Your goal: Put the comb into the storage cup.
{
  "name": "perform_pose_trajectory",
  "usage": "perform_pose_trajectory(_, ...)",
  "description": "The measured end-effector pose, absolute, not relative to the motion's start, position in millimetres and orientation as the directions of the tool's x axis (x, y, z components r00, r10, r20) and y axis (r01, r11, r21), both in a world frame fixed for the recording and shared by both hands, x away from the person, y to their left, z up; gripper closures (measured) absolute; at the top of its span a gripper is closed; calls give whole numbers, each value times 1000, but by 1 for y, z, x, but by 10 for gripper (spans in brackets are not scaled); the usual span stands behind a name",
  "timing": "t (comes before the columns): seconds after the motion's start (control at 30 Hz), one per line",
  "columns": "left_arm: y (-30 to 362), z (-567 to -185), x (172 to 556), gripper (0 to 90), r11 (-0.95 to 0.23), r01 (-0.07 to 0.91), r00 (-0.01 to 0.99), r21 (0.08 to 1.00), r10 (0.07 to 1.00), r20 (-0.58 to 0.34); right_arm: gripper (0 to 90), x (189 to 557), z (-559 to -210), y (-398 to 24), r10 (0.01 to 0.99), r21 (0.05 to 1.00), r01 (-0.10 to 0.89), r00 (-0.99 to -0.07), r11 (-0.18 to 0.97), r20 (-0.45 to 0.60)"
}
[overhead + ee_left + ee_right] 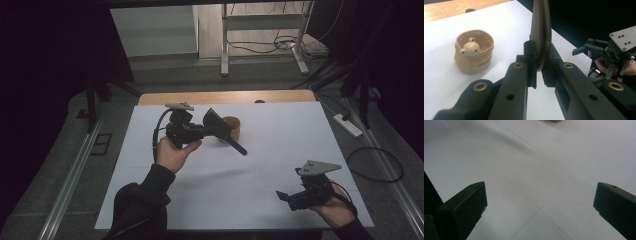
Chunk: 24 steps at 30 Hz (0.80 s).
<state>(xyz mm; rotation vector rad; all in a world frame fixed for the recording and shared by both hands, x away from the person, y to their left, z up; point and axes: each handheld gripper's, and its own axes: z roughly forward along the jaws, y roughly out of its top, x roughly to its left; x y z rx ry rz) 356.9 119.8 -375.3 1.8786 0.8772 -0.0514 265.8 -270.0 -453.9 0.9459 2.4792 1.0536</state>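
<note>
Left gripper (539, 72): clenched on a flat black spatula (541, 32), beside the tan ceramic bear cup (474, 51) near the white counter's (280, 135) far edge.
Right gripper (540, 202): released, jaws wide, near the counter's near right corner.

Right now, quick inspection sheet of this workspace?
Surface: white table top, faint seams, wooden edge at far side.
Job's things: black spatula clamped by its blade, handle pointing out over the table; tan bear cup upright beside it.
Clutter: nothing seen.
Grippers: left gripper shut on the spatula; right gripper open, nothing between its jaws, low near the table's near right corner.
Cables: power strip and loose cable on the floor, right.
Surroundings: metal frame legs behind the table.
</note>
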Motion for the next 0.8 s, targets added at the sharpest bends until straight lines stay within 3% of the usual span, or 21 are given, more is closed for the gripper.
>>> perform_pose_trajectory(0.8,130,-361,371,826,-195,590,709,784,589,-387,0,256,-458,-292,716,709,506,-699,491,4)
